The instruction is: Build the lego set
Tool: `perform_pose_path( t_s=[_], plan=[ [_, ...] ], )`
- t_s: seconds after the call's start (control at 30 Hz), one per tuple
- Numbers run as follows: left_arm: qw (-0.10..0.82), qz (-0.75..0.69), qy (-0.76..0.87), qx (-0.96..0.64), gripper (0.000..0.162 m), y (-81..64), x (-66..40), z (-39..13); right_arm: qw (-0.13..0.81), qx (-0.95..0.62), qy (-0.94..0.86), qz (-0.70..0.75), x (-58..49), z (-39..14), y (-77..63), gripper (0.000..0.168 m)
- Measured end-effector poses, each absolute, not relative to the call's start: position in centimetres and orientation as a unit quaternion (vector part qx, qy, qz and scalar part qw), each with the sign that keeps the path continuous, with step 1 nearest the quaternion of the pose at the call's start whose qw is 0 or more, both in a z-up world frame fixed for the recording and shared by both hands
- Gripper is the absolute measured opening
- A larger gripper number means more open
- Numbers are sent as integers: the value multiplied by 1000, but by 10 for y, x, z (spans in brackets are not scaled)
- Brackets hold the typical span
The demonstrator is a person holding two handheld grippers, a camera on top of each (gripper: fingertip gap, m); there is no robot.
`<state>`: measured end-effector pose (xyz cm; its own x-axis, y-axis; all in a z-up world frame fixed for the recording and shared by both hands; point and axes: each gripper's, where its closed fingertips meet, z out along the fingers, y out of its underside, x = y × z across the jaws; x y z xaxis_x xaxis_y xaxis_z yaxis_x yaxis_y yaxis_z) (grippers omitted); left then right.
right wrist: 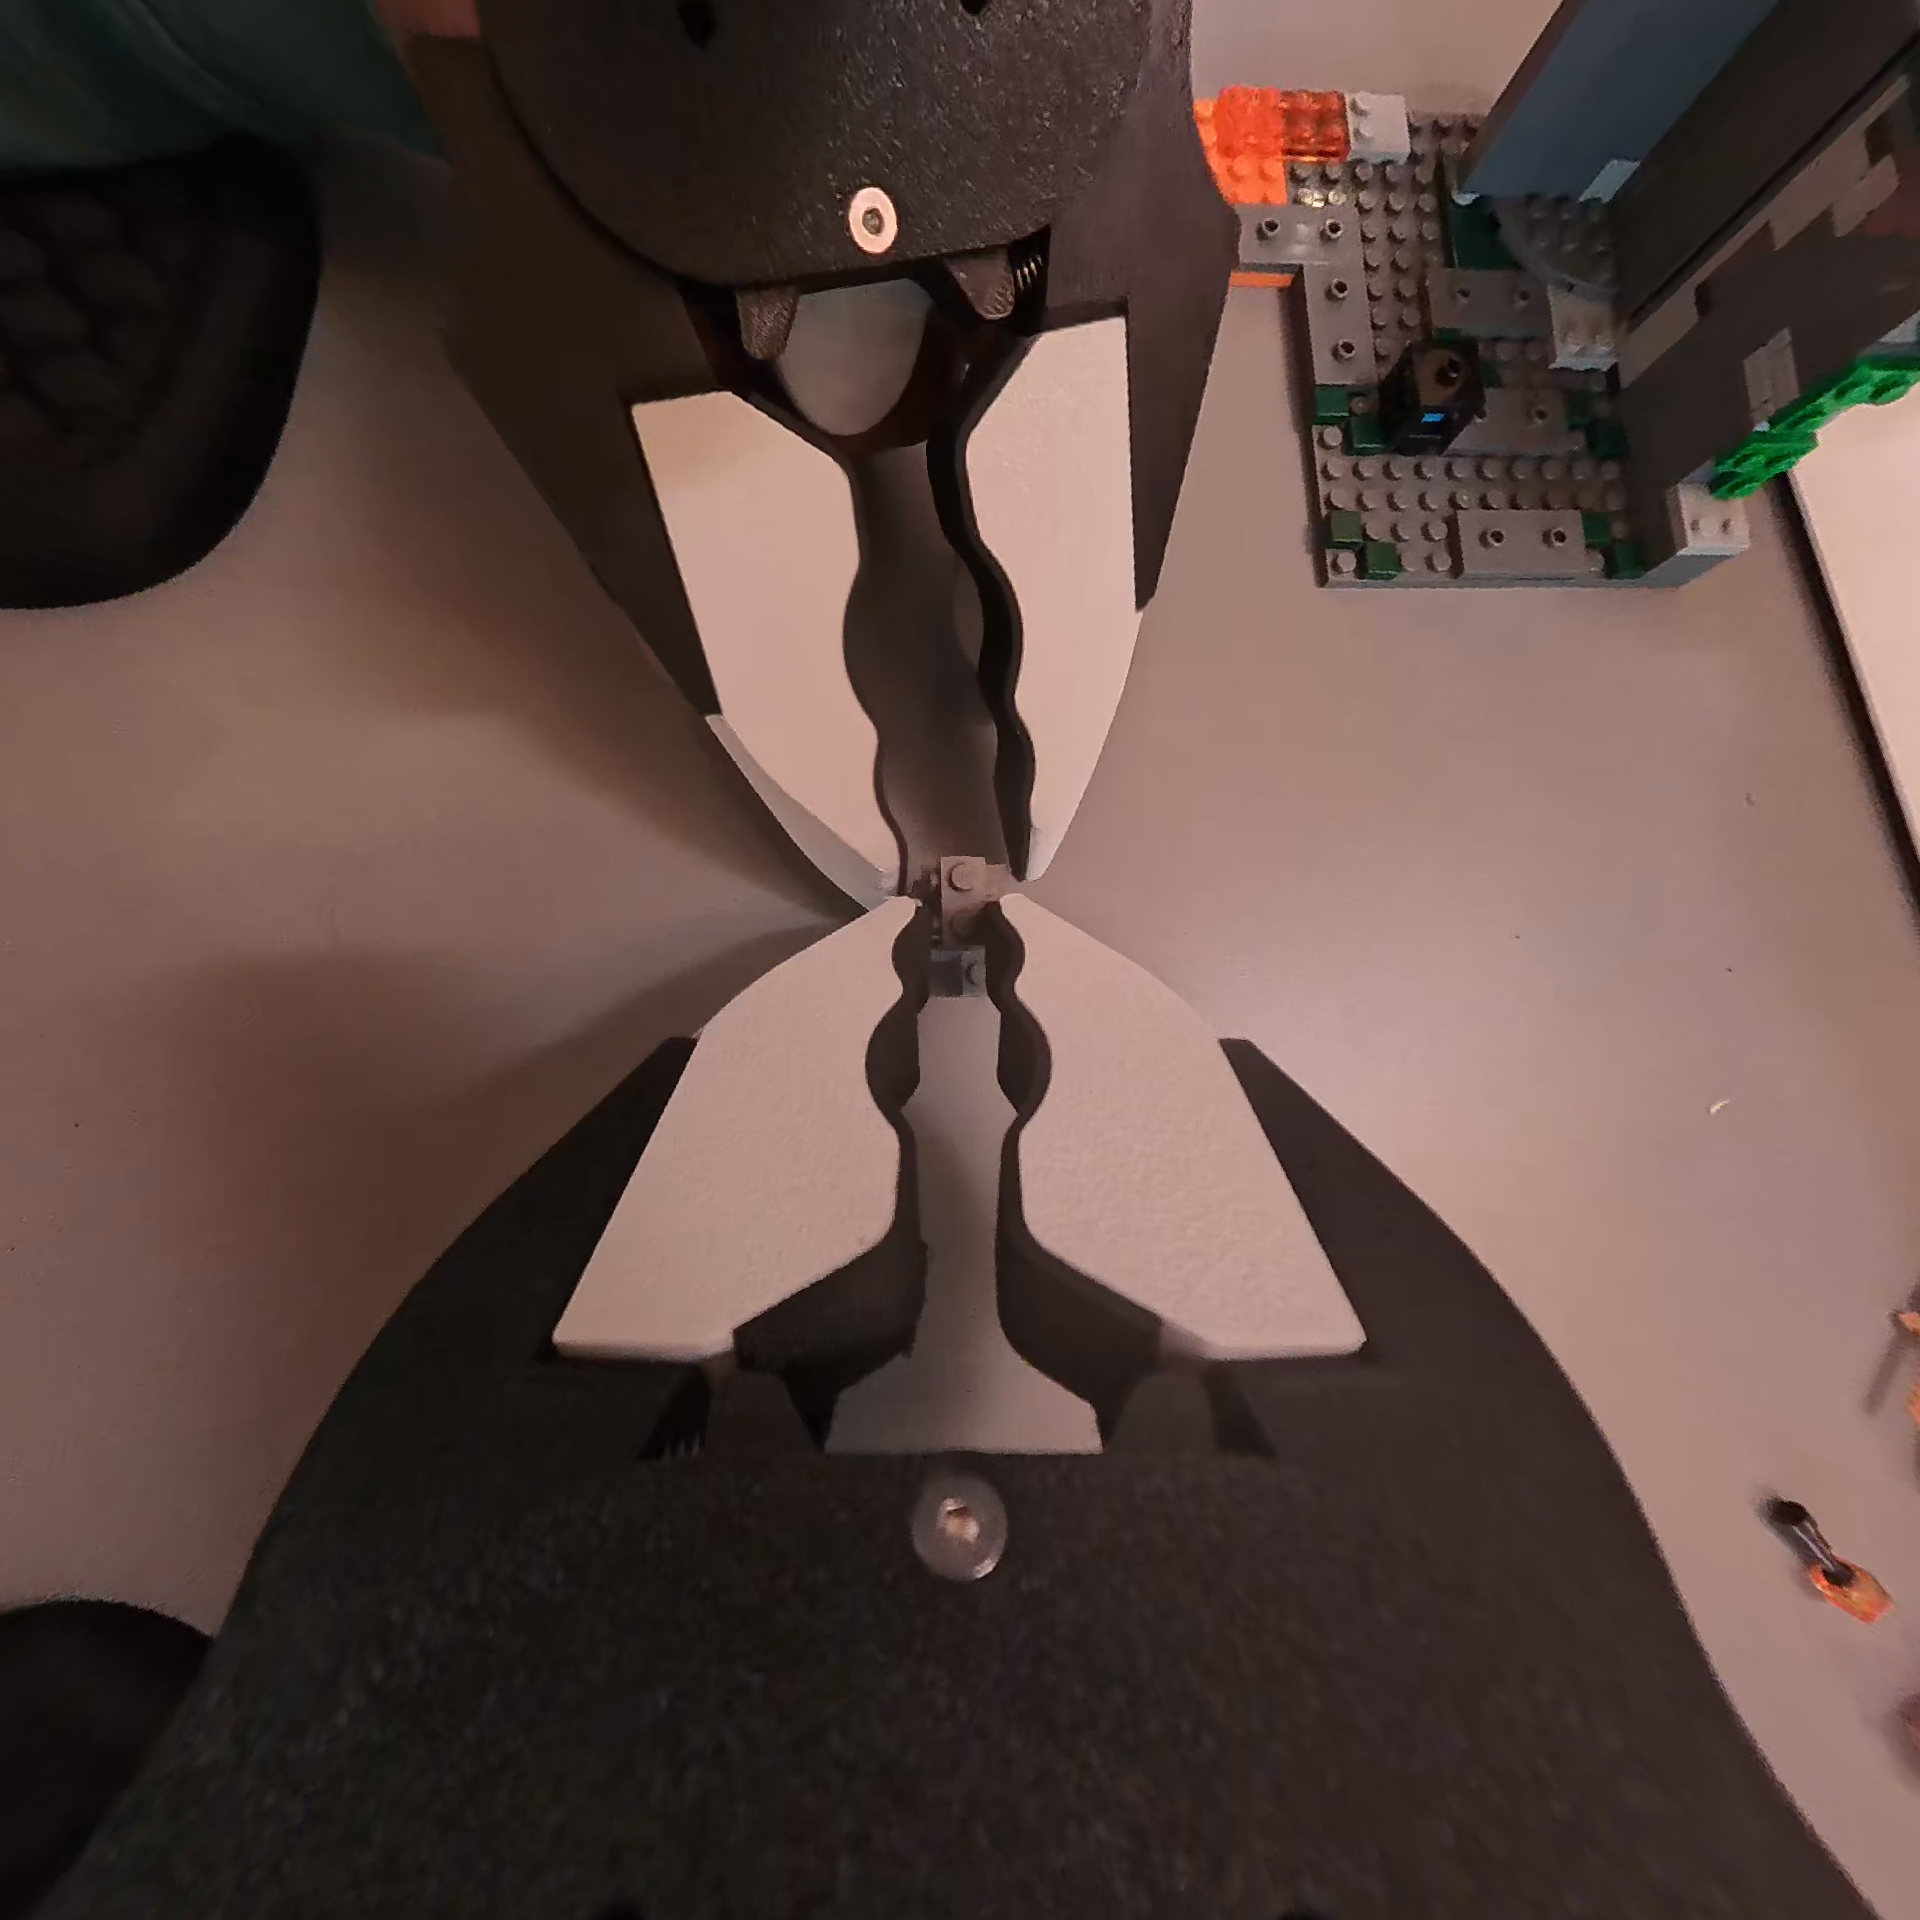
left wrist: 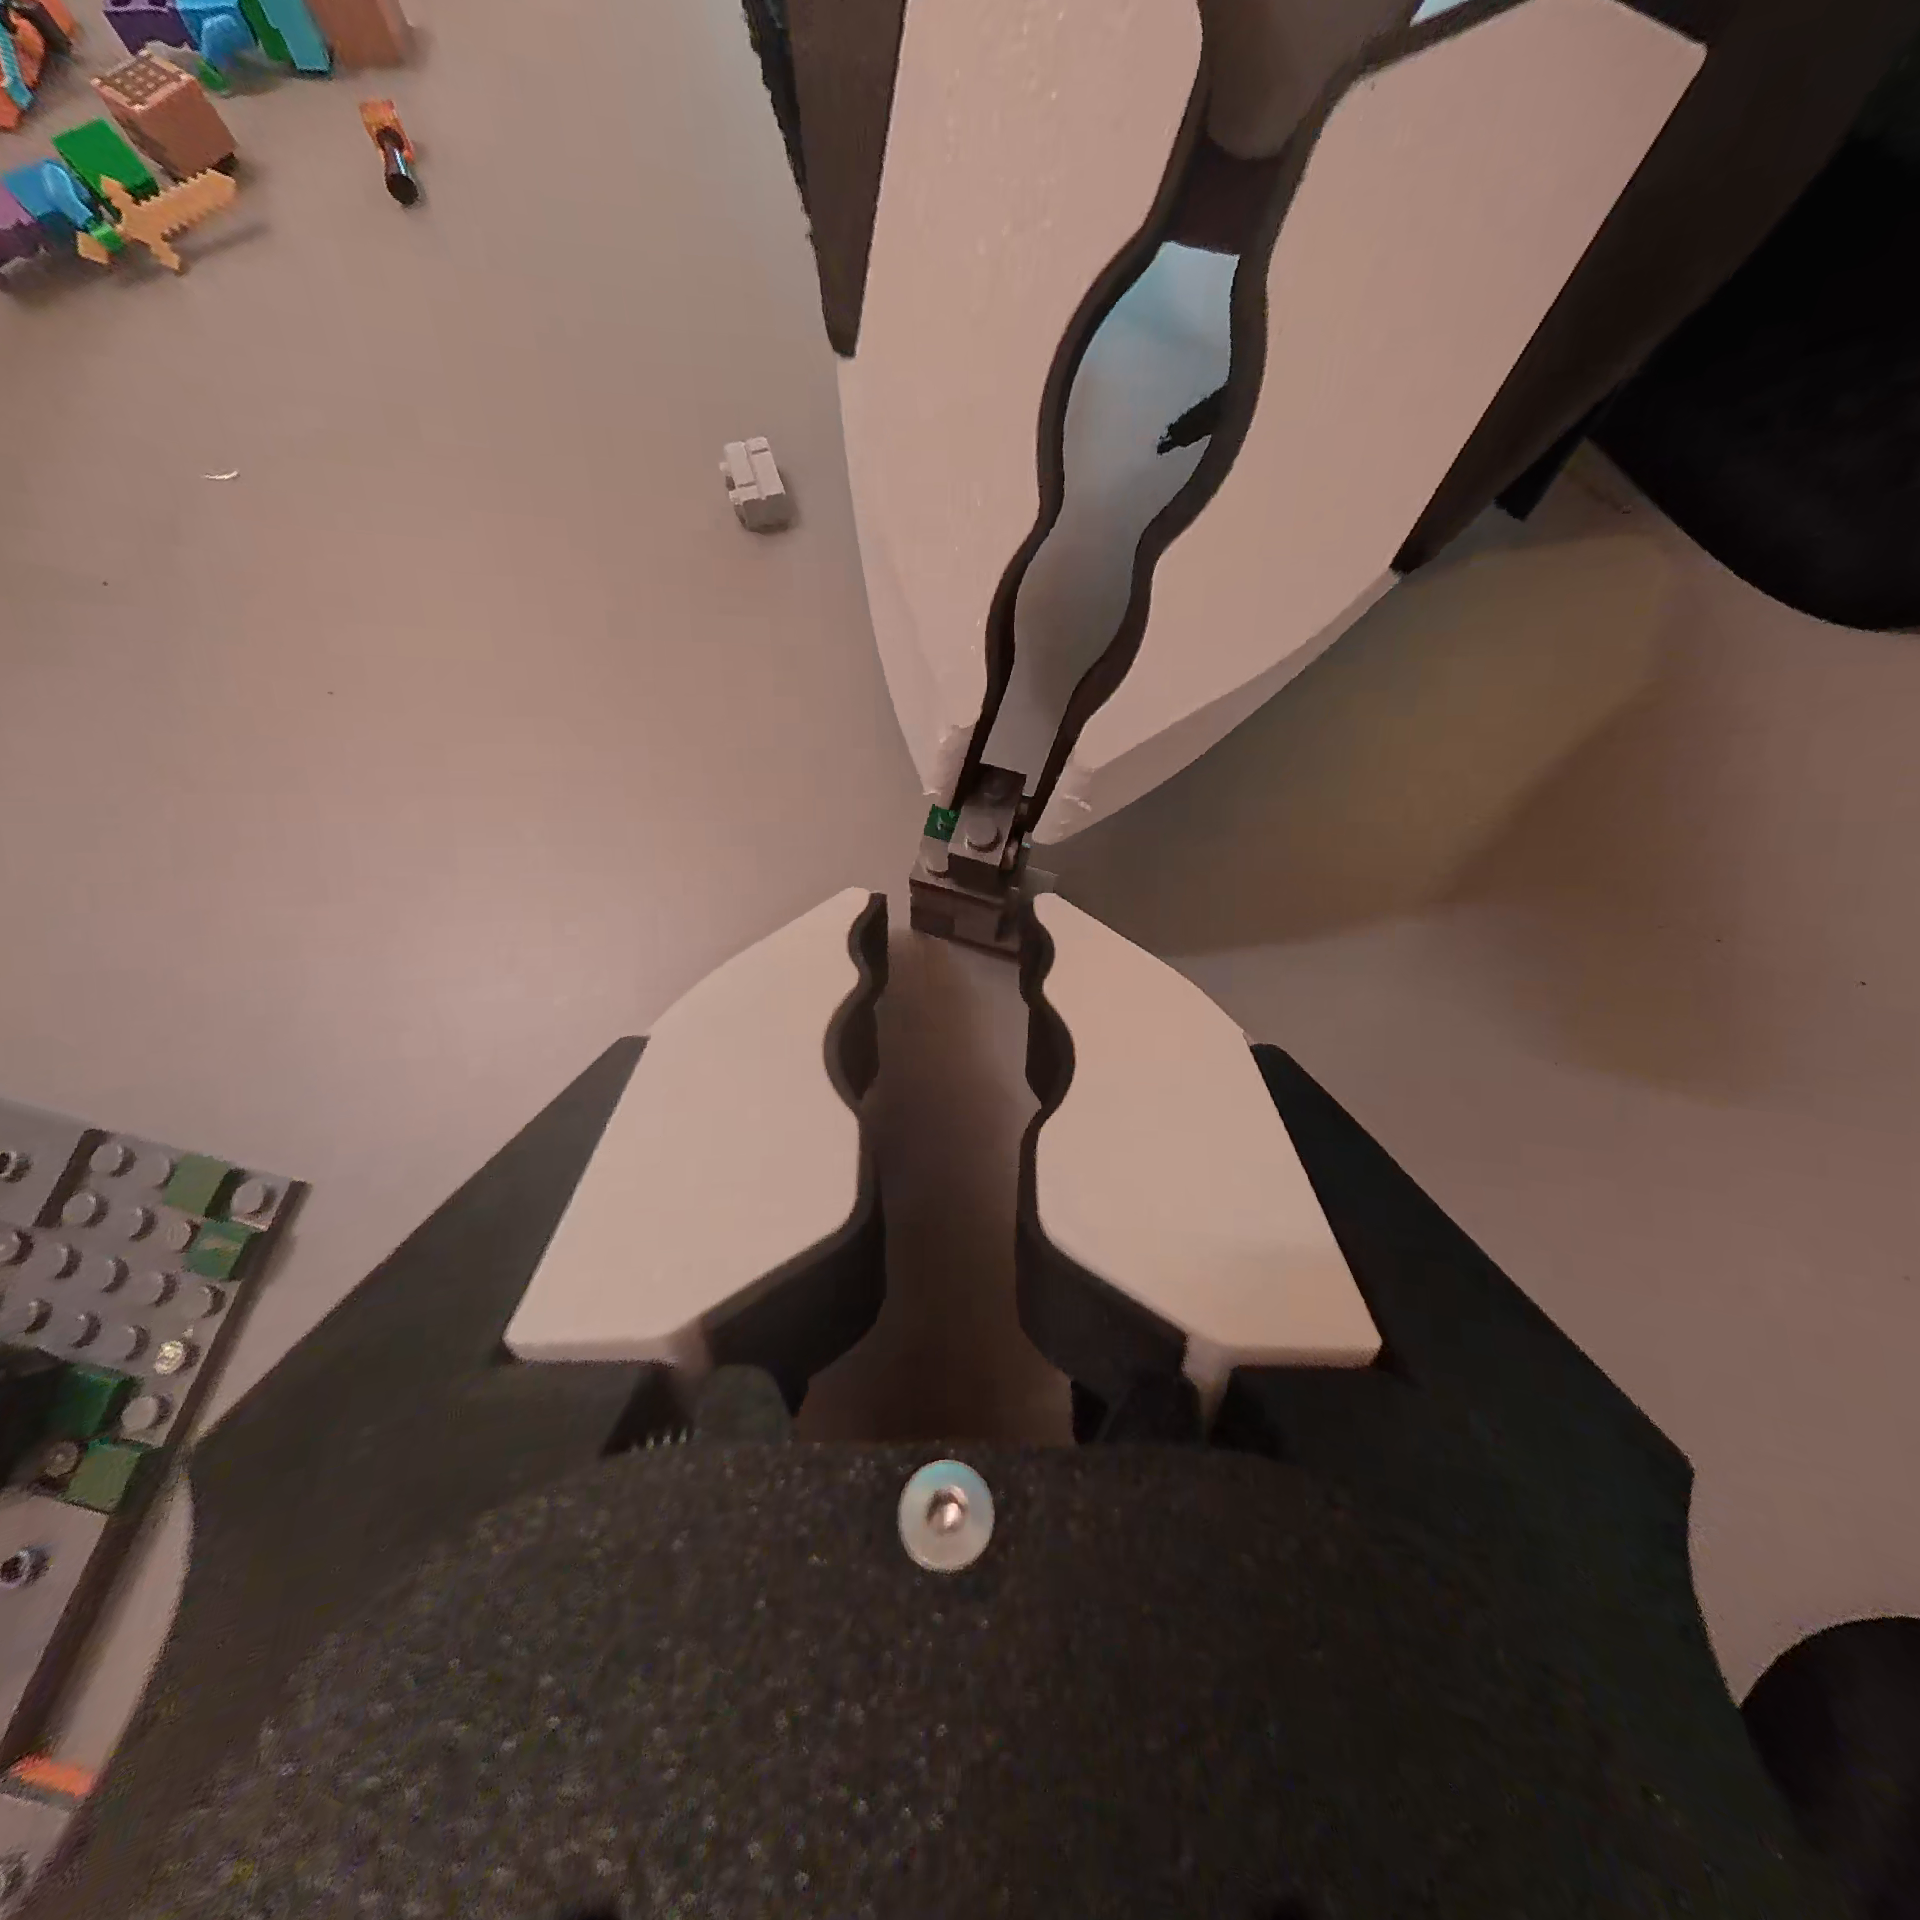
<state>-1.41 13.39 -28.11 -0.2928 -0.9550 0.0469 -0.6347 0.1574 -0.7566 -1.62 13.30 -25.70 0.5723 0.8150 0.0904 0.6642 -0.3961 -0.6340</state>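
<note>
Two handheld grippers meet tip to tip above a pale bench, a small gray brick assembly (left wrist: 971, 868) caught between them. The left gripper (left wrist: 956, 914) has its fingers drawn close onto the lower, darker end of the assembly, while the right gripper (right wrist: 956, 925), reaching in from the opposite side, pinches the lighter gray studded end; a small green piece (left wrist: 941, 821) sits at that end's edge. The assembly hangs clear of the bench, roughly over its middle. A loose gray brick (left wrist: 756, 484) lies on the bench just beside the right gripper's finger in the left wrist view. A heap of colourful bricks and figures (left wrist: 135, 135) crowds one far corner, with a small orange-and-black piece (left wrist: 391, 151) near it. The partly built model on a gray studded baseplate (right wrist: 1455, 488), with orange translucent bricks (right wrist: 1273, 130) at one corner, stands toward another edge.
</note>
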Motion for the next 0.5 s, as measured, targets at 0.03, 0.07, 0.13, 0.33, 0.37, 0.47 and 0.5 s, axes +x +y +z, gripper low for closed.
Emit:
perform_pose_path(
  t_s=[0.03,0.07,0.13,0.33,0.37,0.47,0.5],
  plan=[
    [231,-348,725,-548,23,134,-14,-281,319,-828,-447,117,-16,-257,133,9],
    [231,-348,725,-547,22,133,-14,-281,319,-828,-447,117,-16,-257,133,9],
    [231,-348,726,-546,21,132,-13,-281,317,-828,-447,115,-16,-257,133,9],
    [232,-348,728,-543,19,131,-12,-282,311,-830,-446,121,-18,-257,132,9],
    [233,-348,728,-543,19,131,-12,-282,309,-831,-445,122,-18,-258,132,9],
    [237,-349,728,-540,19,131,-12,-282,300,-835,-446,123,-17,-258,132,9],
    [239,-348,729,-539,19,131,-11,-282,296,-837,-444,125,-17,-258,132,9]
  ],
)
